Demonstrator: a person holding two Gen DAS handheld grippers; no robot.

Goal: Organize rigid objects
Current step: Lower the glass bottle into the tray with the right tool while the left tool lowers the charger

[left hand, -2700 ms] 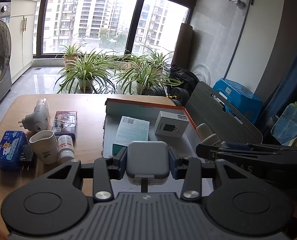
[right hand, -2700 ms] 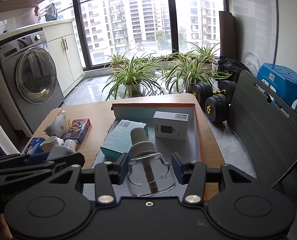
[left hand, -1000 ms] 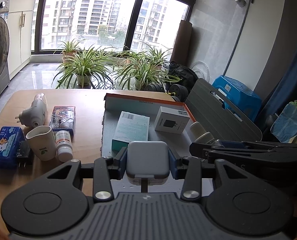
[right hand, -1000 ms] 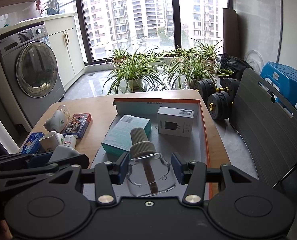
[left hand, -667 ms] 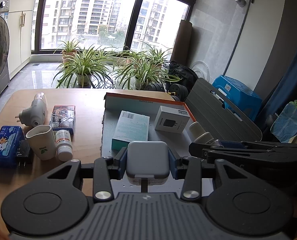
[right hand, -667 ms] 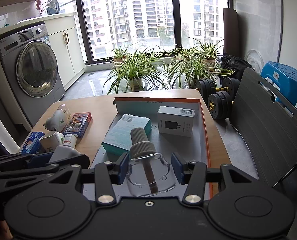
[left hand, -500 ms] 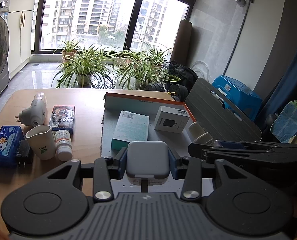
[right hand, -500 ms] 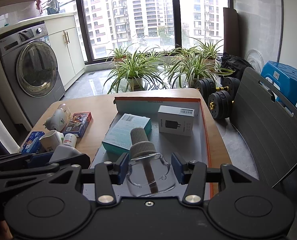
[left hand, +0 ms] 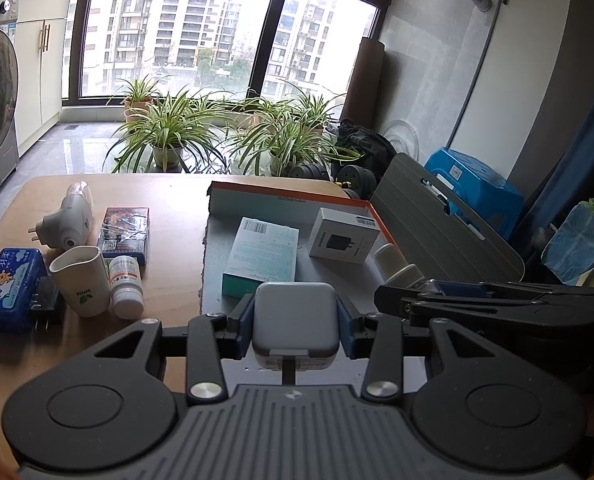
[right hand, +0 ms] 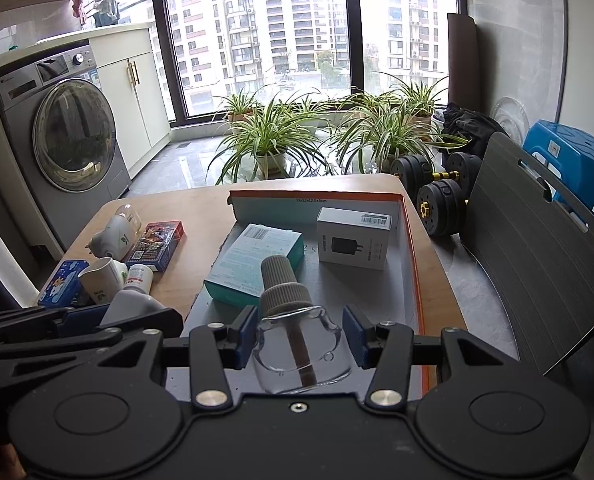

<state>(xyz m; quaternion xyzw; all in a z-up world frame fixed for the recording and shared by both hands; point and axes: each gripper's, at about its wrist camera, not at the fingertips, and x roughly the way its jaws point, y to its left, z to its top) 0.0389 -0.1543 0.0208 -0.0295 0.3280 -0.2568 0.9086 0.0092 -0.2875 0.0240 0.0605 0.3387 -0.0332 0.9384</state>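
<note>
Left tool [left hand: 296, 330] clamping a grey rounded case [left hand: 295, 322] between its blue pads, hovering over the near end of the orange-edged cardboard tray [left hand: 377, 216] on the wooden worktop [left hand: 169, 200]. Right tool [right hand: 303, 338] gripping a clear glass bottle [right hand: 303, 354] with a ribbed beige cap [right hand: 281, 284], cap pointing forward over the same tray, pads pressing on the glass body from both sides. Lying flat inside the tray: a teal-and-white box [left hand: 263, 258] toward the left, and a white charger box [left hand: 345, 236] toward the far right corner, the two apart from each other. Sitting on the bare worktop left of the tray: a white cup [left hand: 82, 284] upright, a small white pill bottle [left hand: 126, 286] just beside it, a dark card box [left hand: 124, 230] behind them, a white plug-in device [left hand: 67, 220] lying near the cup's far side, a blue tissue pack [left hand: 9, 286] at the left edge with a black adapter [left hand: 47, 306] just beside it. Both tools hanging side by side, the right one showing at the right edge of the left wrist view.
</note>
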